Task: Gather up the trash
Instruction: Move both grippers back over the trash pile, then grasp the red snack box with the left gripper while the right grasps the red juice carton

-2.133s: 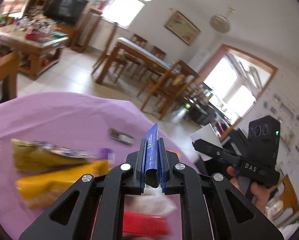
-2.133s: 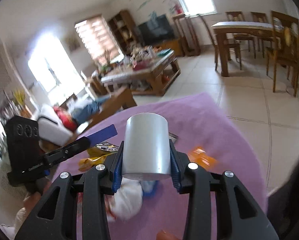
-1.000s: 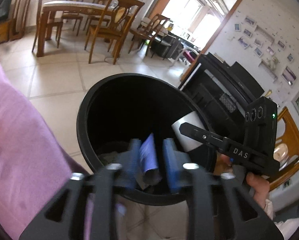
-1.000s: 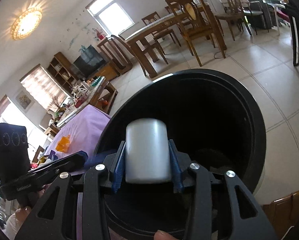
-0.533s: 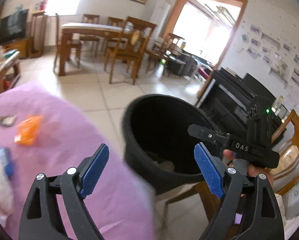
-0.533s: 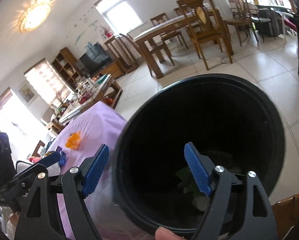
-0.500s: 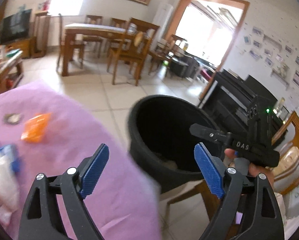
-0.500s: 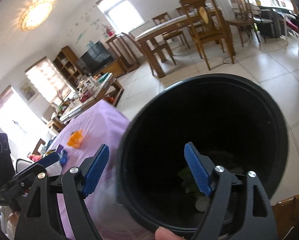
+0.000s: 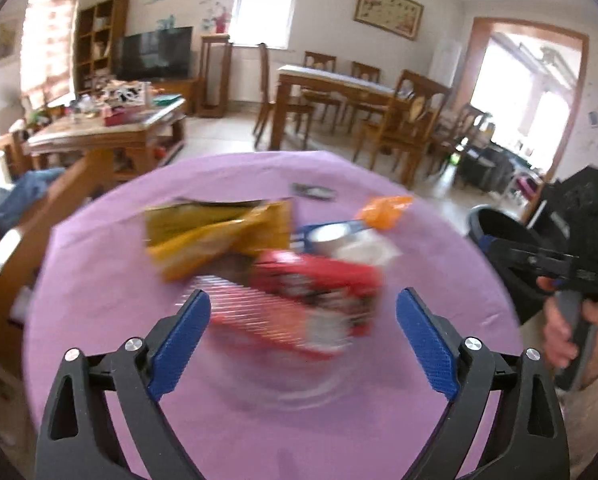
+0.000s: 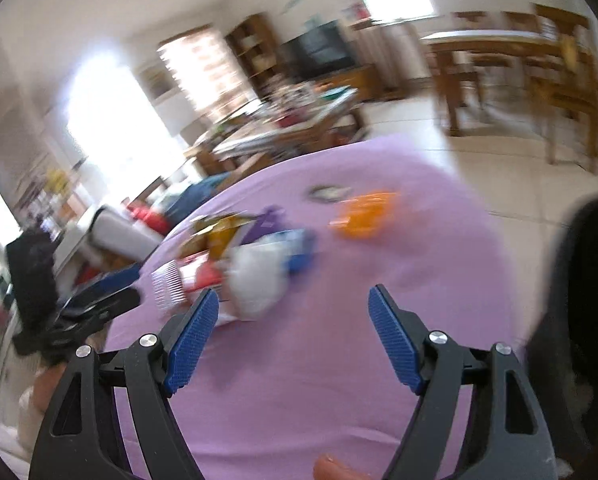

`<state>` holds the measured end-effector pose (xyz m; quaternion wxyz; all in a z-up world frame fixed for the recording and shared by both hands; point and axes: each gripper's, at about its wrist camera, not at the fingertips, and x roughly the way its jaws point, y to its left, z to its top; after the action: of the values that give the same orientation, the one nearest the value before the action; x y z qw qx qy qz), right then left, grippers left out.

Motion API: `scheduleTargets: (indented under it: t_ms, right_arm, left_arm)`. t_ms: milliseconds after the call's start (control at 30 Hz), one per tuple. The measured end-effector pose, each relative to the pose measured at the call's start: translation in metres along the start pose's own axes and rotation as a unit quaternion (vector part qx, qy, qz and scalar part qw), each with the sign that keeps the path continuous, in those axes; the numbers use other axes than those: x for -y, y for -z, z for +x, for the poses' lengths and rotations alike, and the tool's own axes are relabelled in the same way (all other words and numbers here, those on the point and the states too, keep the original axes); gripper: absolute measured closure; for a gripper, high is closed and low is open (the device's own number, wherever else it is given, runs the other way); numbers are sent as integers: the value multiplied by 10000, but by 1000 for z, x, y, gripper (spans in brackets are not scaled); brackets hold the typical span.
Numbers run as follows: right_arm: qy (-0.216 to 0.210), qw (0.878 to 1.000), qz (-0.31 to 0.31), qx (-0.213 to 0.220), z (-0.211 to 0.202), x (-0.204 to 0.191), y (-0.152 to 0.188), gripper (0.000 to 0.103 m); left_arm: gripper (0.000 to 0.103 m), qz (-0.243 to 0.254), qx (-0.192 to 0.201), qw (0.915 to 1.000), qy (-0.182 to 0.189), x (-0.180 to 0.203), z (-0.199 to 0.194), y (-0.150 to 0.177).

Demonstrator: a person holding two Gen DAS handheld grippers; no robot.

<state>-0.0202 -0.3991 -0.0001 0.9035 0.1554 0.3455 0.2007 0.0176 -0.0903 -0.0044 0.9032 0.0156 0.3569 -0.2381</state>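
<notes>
Both pairs of my fingers are spread wide and empty now: the left gripper [image 9: 302,332] and the right gripper [image 10: 293,334] have let go of the blue wrapper and the grey cup they carried two seconds ago, dropped into the bin [image 9: 499,236], so that round looks done. I have swung back from the bin mouth to the purple worktop [image 9: 259,420], where the rest of the trash lies in a blurred heap: a red pack [image 9: 311,292] just ahead of my left fingers, a yellow bag [image 9: 219,236] behind it, a white wad [image 10: 259,280] near my right fingers, and an orange wrapper [image 10: 365,212] further off. The bin sits off the worktop's right edge.
</notes>
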Motion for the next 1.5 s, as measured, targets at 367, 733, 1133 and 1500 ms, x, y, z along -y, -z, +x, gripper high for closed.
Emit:
scheduleTargets:
  t_ms: [367, 733, 1133, 1500]
  right_arm:
    - [-259, 9978, -367, -482, 71, -61, -9, 26]
    - [-187, 9940, -678, -835, 107, -74, -11, 45]
    - [-283, 9923, -697, -980, 107, -70, -3, 62]
    - [-384, 9950, -581, -720, 92, -70, -6, 63]
  left_arm:
    - [10, 277, -482, 9982, 234, -7, 15, 20]
    - [5, 252, -691, 9973, 31, -8, 40, 16]
    - [22, 190, -529, 9975, 432, -20, 37, 7]
    - [37, 106, -457, 9977, 481, -24, 15, 10]
